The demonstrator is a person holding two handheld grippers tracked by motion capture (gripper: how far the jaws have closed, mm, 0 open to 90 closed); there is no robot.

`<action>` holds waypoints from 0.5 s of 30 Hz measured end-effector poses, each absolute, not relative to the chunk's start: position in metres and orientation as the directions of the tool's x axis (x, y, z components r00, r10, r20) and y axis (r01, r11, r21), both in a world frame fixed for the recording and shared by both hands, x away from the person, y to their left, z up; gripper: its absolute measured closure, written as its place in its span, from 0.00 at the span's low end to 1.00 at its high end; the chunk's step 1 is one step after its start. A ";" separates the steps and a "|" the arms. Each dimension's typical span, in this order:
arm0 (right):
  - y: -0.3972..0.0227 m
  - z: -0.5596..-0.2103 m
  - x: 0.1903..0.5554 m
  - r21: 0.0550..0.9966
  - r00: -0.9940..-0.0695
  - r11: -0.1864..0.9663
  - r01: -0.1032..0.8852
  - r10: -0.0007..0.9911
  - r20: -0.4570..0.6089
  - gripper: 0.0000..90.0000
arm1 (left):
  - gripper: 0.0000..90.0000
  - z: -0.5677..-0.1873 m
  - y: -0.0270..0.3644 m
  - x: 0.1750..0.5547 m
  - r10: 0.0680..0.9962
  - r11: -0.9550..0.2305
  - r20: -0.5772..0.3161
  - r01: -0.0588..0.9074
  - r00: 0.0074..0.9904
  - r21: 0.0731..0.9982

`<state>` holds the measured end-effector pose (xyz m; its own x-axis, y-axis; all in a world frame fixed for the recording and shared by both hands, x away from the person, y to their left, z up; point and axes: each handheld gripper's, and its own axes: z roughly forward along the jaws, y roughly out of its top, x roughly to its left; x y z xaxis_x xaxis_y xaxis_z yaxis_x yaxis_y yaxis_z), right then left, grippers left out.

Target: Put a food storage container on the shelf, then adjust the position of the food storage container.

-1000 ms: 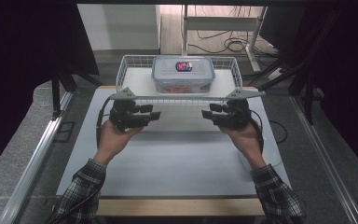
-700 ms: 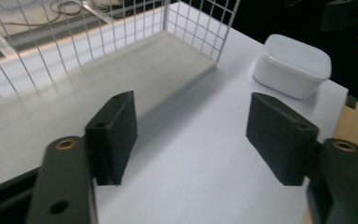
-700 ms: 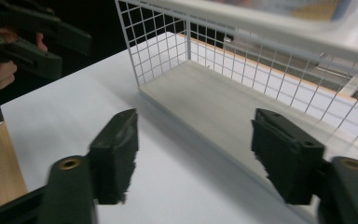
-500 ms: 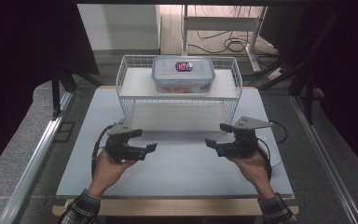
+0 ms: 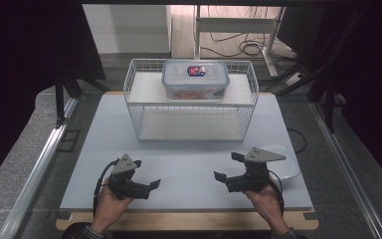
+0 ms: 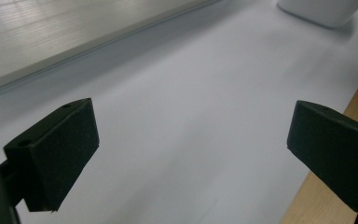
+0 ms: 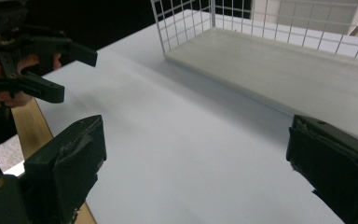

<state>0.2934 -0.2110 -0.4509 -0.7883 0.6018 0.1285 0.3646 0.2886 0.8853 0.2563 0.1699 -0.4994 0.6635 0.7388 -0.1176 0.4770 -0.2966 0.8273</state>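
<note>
Left gripper (image 5: pixel 145 184) and right gripper (image 5: pixel 225 173): jaws just opened wide, empty. Lidded container (image 5: pixel 195 79) on wire rack (image 5: pixel 144 112) lay straight ahead, well apart, long axis crosswise, equidistant.

My black left gripper (image 5: pixel 146 188) and black right gripper (image 5: pixel 227 175) sit before the white wire rack (image 5: pixel 134 117), which carries a clear box (image 5: pixel 195 87) with a red-and-blue label, on a pale grey mat (image 5: pixel 189 159).

High view looks down; both tool views skim the shared white table (image 5: pixel 189 164) closely
</note>
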 end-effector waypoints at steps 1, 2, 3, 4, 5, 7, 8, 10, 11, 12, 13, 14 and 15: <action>-0.211 -0.452 0.292 0.884 -0.789 0.294 0.364 0.602 0.124 0.06 | 0.02 -0.501 0.169 0.255 0.737 -0.308 -0.108 0.474 0.667 0.825; -0.210 -0.455 0.290 0.882 -0.791 0.297 0.365 0.600 0.125 0.06 | 0.02 -0.503 0.168 0.253 0.737 -0.317 -0.101 0.474 0.668 0.821; -0.209 -0.457 0.288 0.878 -0.792 0.307 0.367 0.598 0.122 0.06 | 0.02 -0.505 0.167 0.251 0.735 -0.327 -0.094 0.472 0.672 0.819; -0.208 -0.461 0.286 0.871 -0.802 0.324 0.370 0.585 0.123 0.06 | 0.02 -0.507 0.165 0.250 0.731 -0.334 -0.091 0.471 0.676 0.816; -0.206 -0.465 0.285 0.863 -0.810 0.346 0.368 0.575 0.115 0.06 | 0.02 -0.508 0.164 0.249 0.729 -0.342 -0.086 0.470 0.680 0.814; -0.203 -0.470 0.283 0.851 -0.816 0.381 0.362 0.571 0.092 0.06 | 0.01 -0.512 0.162 0.248 0.719 -0.360 -0.078 0.466 0.691 0.808; -0.201 -0.473 0.282 0.846 -0.819 0.395 0.358 0.569 0.081 0.06 | 0.01 -0.513 0.161 0.248 0.716 -0.374 -0.069 0.464 0.695 0.803; -0.200 -0.475 0.283 0.841 -0.811 0.398 0.367 0.579 0.080 0.05 | 0.01 -0.514 0.160 0.249 0.718 -0.384 -0.060 0.466 0.694 0.797; -0.200 -0.475 0.283 0.839 -0.805 0.392 0.377 0.587 0.088 0.05 | 0.01 -0.514 0.160 0.249 0.719 -0.383 -0.062 0.469 0.692 0.796; -0.201 -0.475 0.284 0.836 -0.798 0.384 0.391 0.594 0.101 0.04 | 0.01 -0.514 0.161 0.249 0.719 -0.380 -0.065 0.470 0.692 0.797; -0.202 -0.475 0.285 0.830 -0.787 0.380 0.408 0.607 0.109 0.03 | 0.02 -0.515 0.162 0.250 0.718 -0.373 -0.072 0.471 0.692 0.799; -0.203 -0.475 0.287 0.826 -0.776 0.378 0.419 0.622 0.109 0.02 | 0.02 -0.515 0.163 0.250 0.715 -0.363 -0.084 0.471 0.694 0.804; -0.206 -0.474 0.288 0.828 -0.764 0.366 0.426 0.636 0.112 0.01 | 0.02 -0.516 0.164 0.251 0.713 -0.356 -0.092 0.473 0.695 0.806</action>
<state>0.2884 -0.2059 -0.4735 -0.7638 0.6356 0.1121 0.4257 0.3656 0.8277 0.2507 0.1640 -0.5156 0.6949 0.7131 -0.0925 0.4728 -0.3563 0.8059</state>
